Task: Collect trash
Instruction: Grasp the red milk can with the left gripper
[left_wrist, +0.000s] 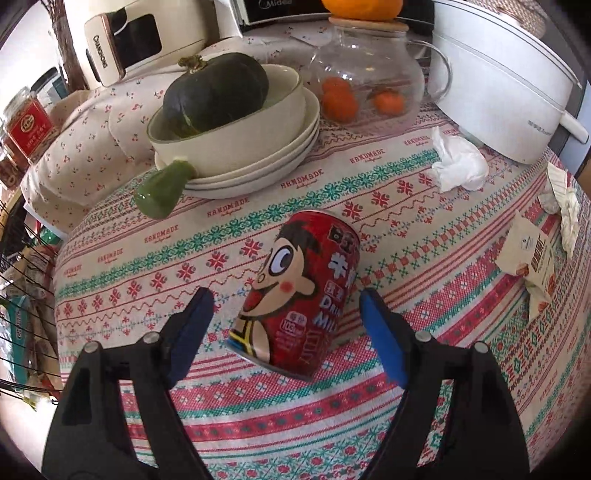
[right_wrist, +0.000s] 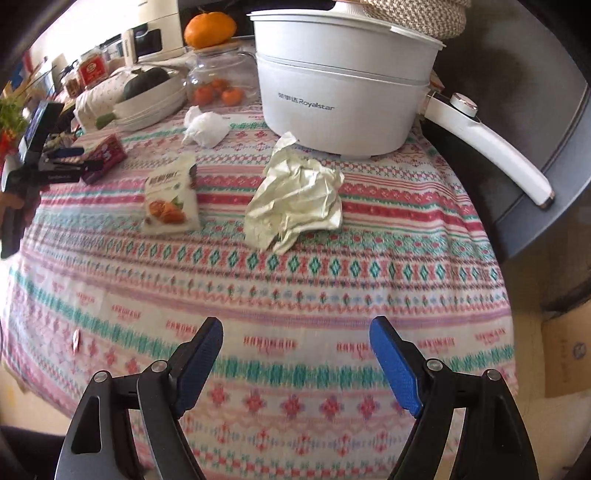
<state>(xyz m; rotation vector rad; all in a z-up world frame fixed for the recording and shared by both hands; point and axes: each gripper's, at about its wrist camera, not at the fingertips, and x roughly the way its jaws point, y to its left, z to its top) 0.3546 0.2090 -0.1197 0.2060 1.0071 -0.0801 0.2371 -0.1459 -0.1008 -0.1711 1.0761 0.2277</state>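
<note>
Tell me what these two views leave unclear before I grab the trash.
- Left wrist view: whether the red milk can is empty; its top faces away.
- Right wrist view: the can is small at the left edge, partly behind the left hand-held gripper.
- Snack packet: print distorted near the left view's rim.
- No trash bin appears in either view.

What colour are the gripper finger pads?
Blue pads, on black arms; clearest in the right wrist view.

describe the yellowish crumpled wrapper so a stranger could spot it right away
Start at the big white pot on the patterned tablecloth. Just in front of its base lies the crumpled wrapper. It is pale yellow and creased, unlike the white tissue and the flat printed snack packet to its left.
</note>
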